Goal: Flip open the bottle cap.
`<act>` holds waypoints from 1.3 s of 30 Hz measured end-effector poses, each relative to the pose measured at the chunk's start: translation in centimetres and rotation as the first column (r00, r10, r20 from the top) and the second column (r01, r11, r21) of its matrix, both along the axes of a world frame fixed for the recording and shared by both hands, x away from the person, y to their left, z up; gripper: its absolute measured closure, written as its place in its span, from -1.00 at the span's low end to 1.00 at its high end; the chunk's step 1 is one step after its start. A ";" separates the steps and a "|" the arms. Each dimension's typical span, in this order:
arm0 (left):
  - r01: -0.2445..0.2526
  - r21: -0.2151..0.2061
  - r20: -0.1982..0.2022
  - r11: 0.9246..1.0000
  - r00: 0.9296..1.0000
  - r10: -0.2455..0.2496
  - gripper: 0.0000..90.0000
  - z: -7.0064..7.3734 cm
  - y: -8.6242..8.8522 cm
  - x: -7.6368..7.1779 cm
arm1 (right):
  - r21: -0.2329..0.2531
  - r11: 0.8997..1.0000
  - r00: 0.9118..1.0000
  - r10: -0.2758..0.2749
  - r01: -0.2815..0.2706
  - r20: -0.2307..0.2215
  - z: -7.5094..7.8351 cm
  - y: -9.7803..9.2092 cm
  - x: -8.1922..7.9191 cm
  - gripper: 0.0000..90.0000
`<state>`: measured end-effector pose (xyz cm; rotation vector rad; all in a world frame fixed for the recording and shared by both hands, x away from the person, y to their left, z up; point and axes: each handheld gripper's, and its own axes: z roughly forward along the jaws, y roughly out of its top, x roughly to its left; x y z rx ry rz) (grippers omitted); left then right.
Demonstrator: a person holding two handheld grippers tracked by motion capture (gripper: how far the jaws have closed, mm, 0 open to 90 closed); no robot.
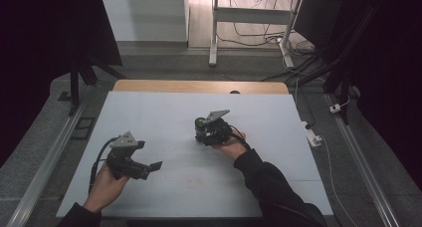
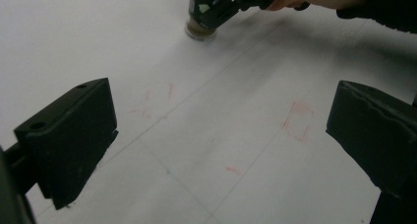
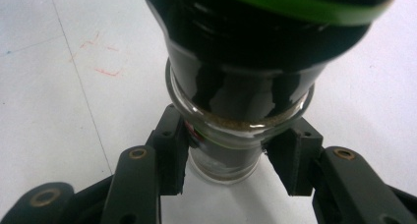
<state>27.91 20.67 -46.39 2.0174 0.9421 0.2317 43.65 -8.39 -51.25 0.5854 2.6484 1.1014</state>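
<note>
Fingers, right: the right gripper (image 3: 228,157) had its jaws closed on the jar (image 3: 231,111), one pad (image 3: 172,150) on each side of the glass body, below the black neck.
Fingers, left: the left gripper (image 2: 216,135) had its jaws spread wide, with nothing between them.
Jar: a small glass jar (image 1: 200,129) with a dark label, a black neck and a green top; some brownish powder showed inside it. It stood upright, or nearly so, on the sheet (image 1: 164,112); the base looked to be at the surface, though contact was hard to confirm.
Jar's place: near the middle of the sheet, a little toward its far edge.
Left gripper's place: well apart from the jar, on the near left side, held low above the sheet (image 2: 147,47) and aimed across it toward the jar (image 2: 201,17).
Marks: faint red pen marks (image 2: 297,121) lay on the sheet between the left gripper and the jar.
Done, as judged: the grasp on the jar was made.
Left, as judged: lifting or moving the jar, and any part for the idle left gripper.
</note>
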 end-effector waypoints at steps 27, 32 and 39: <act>0.099 0.031 0.020 0.995 0.995 -0.099 -1.00 0.5 -5.8 6.1 | -0.006 1.000 1.000 0.003 -0.003 0.002 0.0 0.0 0.0 0.17; 0.115 0.043 0.025 0.992 0.993 -0.116 -1.00 0.5 -6.7 7.2 | -0.006 1.000 1.000 0.004 -0.004 0.002 0.0 0.0 0.0 0.17; 0.136 0.052 0.025 0.989 0.990 -0.138 -1.00 0.2 -7.8 8.7 | -0.004 1.000 1.000 0.003 -0.003 0.000 0.0 0.0 0.0 0.17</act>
